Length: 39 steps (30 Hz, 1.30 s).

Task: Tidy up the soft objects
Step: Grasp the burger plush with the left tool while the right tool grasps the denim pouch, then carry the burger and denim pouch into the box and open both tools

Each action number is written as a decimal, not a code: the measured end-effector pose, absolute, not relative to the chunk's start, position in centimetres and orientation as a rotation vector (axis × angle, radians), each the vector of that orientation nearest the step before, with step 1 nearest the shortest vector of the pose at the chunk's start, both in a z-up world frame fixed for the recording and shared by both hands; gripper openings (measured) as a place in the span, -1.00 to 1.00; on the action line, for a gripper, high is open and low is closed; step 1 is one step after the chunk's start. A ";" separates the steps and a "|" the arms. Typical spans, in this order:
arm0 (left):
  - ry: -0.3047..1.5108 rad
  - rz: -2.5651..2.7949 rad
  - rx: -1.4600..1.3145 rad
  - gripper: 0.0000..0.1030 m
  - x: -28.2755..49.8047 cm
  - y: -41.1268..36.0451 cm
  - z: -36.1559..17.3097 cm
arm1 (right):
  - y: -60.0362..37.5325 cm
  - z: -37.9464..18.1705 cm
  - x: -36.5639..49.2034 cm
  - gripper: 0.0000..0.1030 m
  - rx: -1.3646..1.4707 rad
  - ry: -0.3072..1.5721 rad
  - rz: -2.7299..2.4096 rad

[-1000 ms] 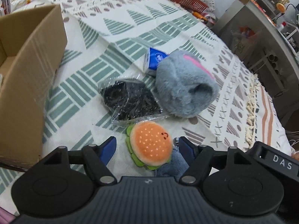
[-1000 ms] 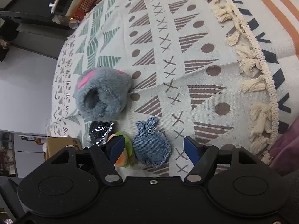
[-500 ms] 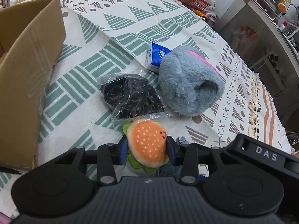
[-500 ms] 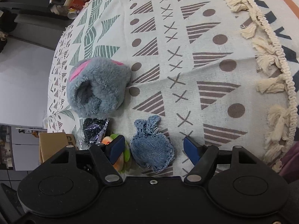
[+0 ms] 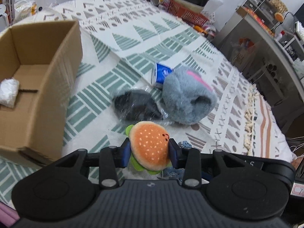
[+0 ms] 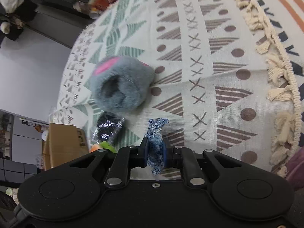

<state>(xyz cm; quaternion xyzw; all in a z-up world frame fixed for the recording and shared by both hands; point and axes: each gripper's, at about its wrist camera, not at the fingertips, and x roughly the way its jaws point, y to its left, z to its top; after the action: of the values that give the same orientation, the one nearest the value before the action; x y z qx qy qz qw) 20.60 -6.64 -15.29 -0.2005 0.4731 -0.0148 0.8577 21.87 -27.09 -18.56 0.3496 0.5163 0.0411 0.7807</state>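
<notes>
My left gripper point(image 5: 150, 153) is shut on an orange plush burger point(image 5: 149, 144) with a green lettuce edge, held above the patterned cloth. My right gripper point(image 6: 154, 151) is shut on a small blue denim pouch point(image 6: 155, 144), squeezed flat between the blue pads. A grey fluffy slipper point(image 5: 187, 98) point(image 6: 119, 83) with pink marks lies on the cloth ahead of both. Beside it lies a black item in clear plastic wrap point(image 5: 135, 106) point(image 6: 108, 127). A blue-and-white tissue pack point(image 5: 160, 73) peeks from behind the slipper. The open cardboard box point(image 5: 55, 79) point(image 6: 62, 144) stands at the left.
A white wrapped bundle point(image 5: 8, 91) lies inside the box. A red basket point(image 5: 190, 15) and clutter sit at the table's far edge. Metal shelving point(image 5: 266, 43) stands to the right. The cloth's tasselled fringe point(image 6: 275, 66) runs along the right side.
The left gripper closed on the burger and lifted it. The right gripper, open around the denim pouch before, has shut on it and raised it off the cloth.
</notes>
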 end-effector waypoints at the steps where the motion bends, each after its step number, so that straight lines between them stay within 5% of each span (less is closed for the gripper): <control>1: 0.983 -0.034 -0.423 -0.23 20.4 -6.4 -14.9 | -27.3 -18.2 21.6 -0.72 0.758 1.099 0.090; 39: 0.730 0.040 -0.523 -0.22 13.9 4.4 -6.4 | -20.1 -5.6 17.6 -0.72 0.639 0.790 0.231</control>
<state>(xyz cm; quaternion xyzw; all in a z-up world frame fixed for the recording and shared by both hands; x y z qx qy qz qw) 13.87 4.39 -6.39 -0.2526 0.3530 0.0195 0.9007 17.58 -20.12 -5.58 0.3051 0.3774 0.1102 0.8674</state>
